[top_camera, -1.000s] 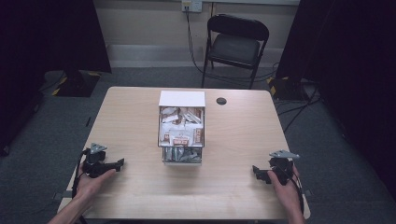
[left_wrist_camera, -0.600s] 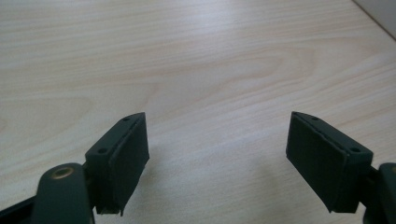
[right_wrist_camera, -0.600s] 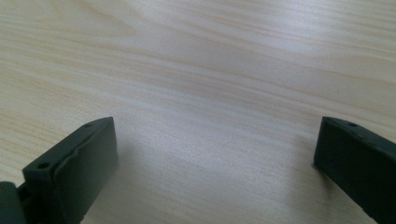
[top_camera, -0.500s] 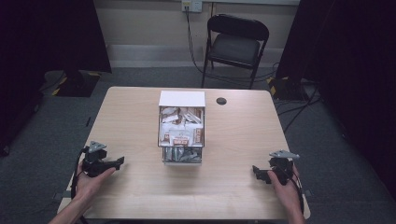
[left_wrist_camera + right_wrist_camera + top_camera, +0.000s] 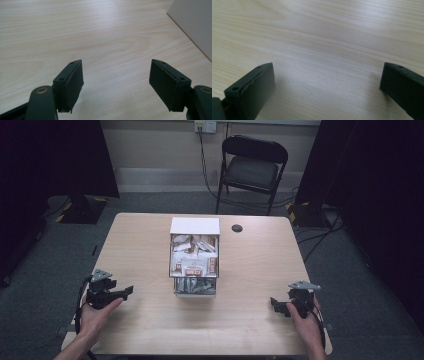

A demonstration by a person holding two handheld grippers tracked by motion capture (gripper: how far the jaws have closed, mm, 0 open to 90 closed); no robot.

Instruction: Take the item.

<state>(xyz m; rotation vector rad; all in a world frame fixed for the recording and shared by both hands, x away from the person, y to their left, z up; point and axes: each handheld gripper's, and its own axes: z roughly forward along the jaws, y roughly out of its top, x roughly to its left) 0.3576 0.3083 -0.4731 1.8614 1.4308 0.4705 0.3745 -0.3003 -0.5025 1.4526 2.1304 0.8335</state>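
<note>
Pale wood grain is running under both pairs of my jaws, since the table point(image 5: 140, 250) is all I am looking down at from either hand. I am holding the left gripper point(image 5: 125, 292) low at the table's left near edge, pointing toward the middle; its jaws have just been closing a little, yet they are standing well apart with nothing between them, only bare wood showing in the gap in the left gripper view point(image 5: 116, 82). A white corner of the box point(image 5: 195, 22) is showing at the upper right of that view. I am keeping the right gripper point(image 5: 276, 304) near the right near edge, jaws spread wide and gripping nothing point(image 5: 327, 85). The box point(image 5: 194, 255), a clear-walled container with a white top and packed with small packets, is standing in the middle of the table, well apart from both grippers.
</note>
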